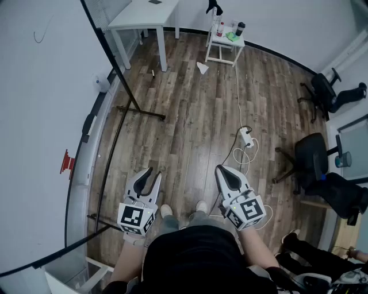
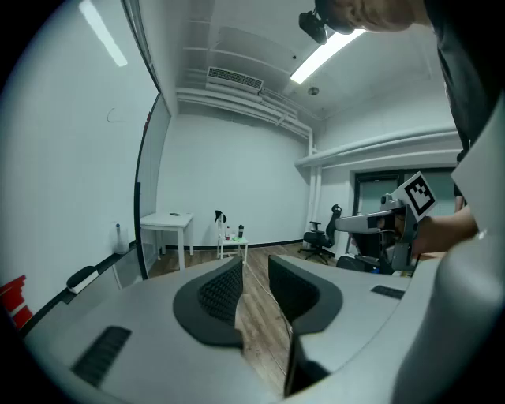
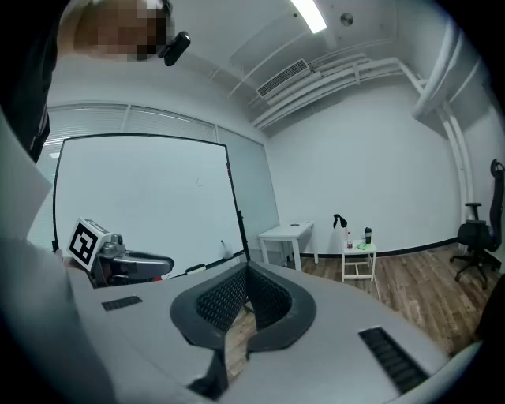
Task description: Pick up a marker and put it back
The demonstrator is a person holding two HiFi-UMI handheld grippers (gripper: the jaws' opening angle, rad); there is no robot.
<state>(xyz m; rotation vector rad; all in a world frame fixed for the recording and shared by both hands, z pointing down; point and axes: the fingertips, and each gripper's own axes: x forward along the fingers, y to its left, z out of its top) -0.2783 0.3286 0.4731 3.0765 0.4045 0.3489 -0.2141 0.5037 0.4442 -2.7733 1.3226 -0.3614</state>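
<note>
I cannot make out a marker in any view. My left gripper [image 1: 153,172] [image 2: 255,264] is held at waist height over the wood floor, close to the whiteboard [image 1: 40,115]; it is open with a narrow gap and nothing between its jaws. My right gripper [image 1: 221,169] [image 3: 246,270] hangs beside it, shut with the tips touching and nothing held. A dark object [image 1: 89,123] [image 2: 81,276] lies on the whiteboard's ledge, and a red item [image 1: 67,162] [image 2: 12,300] sticks to the board lower down.
A white table [image 1: 144,14] [image 3: 288,230] stands at the far end, with a small side table [image 1: 225,43] [image 3: 359,251] carrying bottles. A power strip [image 1: 247,138] with cable lies on the floor. Office chairs [image 1: 322,92] stand at right. The whiteboard stand's foot [image 1: 141,112] juts out.
</note>
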